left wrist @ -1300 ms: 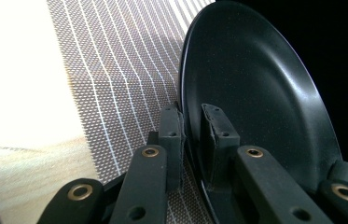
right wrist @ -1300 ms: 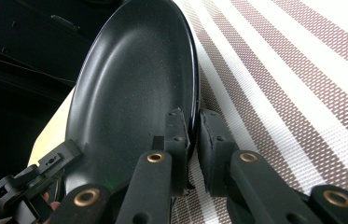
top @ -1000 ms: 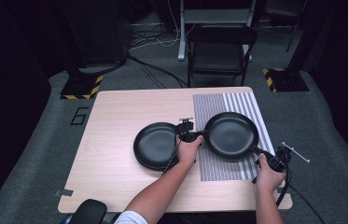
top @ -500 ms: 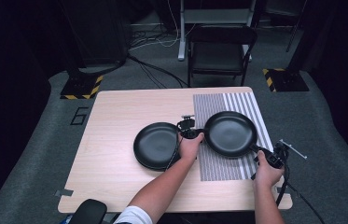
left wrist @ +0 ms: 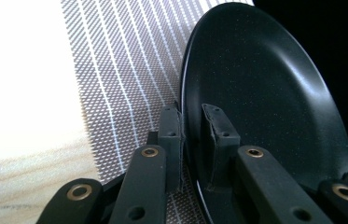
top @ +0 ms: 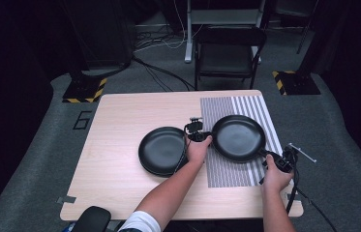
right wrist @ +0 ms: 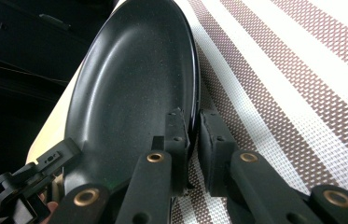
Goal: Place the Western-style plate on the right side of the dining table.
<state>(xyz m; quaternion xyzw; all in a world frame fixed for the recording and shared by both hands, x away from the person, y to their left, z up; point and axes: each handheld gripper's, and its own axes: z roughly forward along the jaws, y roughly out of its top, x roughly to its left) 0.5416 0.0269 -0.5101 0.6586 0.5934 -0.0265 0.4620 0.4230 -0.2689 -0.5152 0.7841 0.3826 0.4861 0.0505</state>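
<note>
A black frying pan [top: 238, 137] is over the striped mat [top: 226, 170] on the right half of the wooden table [top: 120, 125]. My left gripper [top: 212, 137] is shut on the pan's left rim. In the left gripper view, the pads [left wrist: 171, 135] clamp the thin edge of the pan [left wrist: 265, 93] from both sides. My right gripper [top: 265, 153] is shut on the near right rim. In the right gripper view, the right gripper [right wrist: 194, 128] pinches the pan [right wrist: 134, 84] above the mat [right wrist: 279, 84]. A second black pan [top: 162, 151] lies just left of it on bare wood.
A dark chair [top: 229, 53] stands behind the table's far edge, with cables on the floor around it. A black rounded object [top: 91, 220] sits at the near left corner. The left half of the table is bare wood.
</note>
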